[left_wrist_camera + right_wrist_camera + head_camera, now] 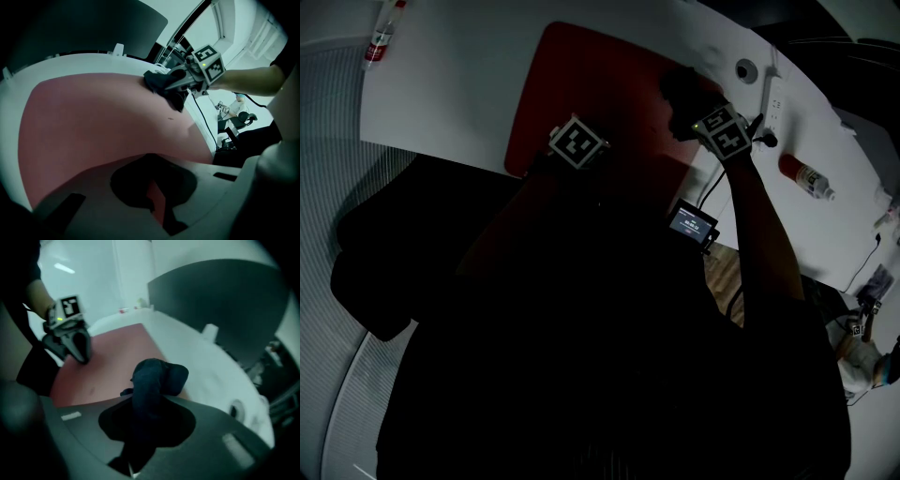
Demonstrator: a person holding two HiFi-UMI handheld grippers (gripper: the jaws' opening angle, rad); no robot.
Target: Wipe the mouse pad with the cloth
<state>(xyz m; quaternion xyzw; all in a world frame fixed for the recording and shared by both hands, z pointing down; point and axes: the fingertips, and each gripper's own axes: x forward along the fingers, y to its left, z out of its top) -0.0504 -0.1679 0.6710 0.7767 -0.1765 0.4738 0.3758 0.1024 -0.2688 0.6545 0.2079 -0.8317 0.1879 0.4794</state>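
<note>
Right gripper view: the right gripper (169, 87) has its jaws clamped on a dark blue cloth (157, 377), which bunches out ahead of them. The bunch rests on the red mouse pad (581, 75), at its far right edge beside the white table (459, 89). Left gripper view: the left gripper (83, 356) stands at the pad's near edge, jaws drawn nearly together, tips down on the red surface, with nothing gripped. The two grippers are well apart.
</note>
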